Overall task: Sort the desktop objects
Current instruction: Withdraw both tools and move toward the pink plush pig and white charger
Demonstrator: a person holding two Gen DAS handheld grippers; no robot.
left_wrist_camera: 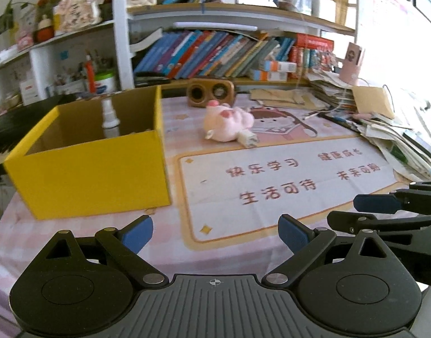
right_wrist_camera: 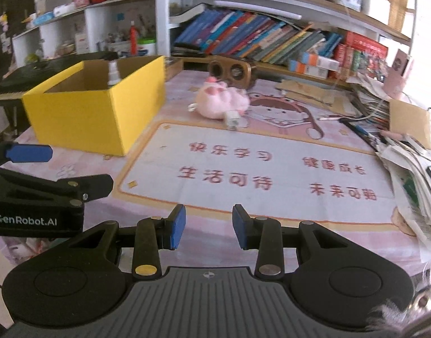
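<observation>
On the pink printed desk mat [left_wrist_camera: 285, 174], toward 12 o'clock in the left wrist view: pink plush toy [left_wrist_camera: 226, 122], lying on its side with a small tag end at 5 o'clock of it. Just behind it, at 12 o'clock again, wooden speaker [left_wrist_camera: 210, 92] against the bookshelf [left_wrist_camera: 215, 53]. At 10 o'clock, open yellow box [left_wrist_camera: 88, 169], well apart from the plush, with a white spray bottle [left_wrist_camera: 110, 118] standing upright inside (near the back wall). At 3 o'clock, messy paper stack [left_wrist_camera: 398, 138] along the mat edge.

Left gripper [left_wrist_camera: 215, 236] spread wide, blue pads far apart, nothing between. Right gripper [right_wrist_camera: 209, 226] parted more narrowly, likewise holding nothing, low over the mat's near edge. Both at 6 o'clock in their own views, side by side.
</observation>
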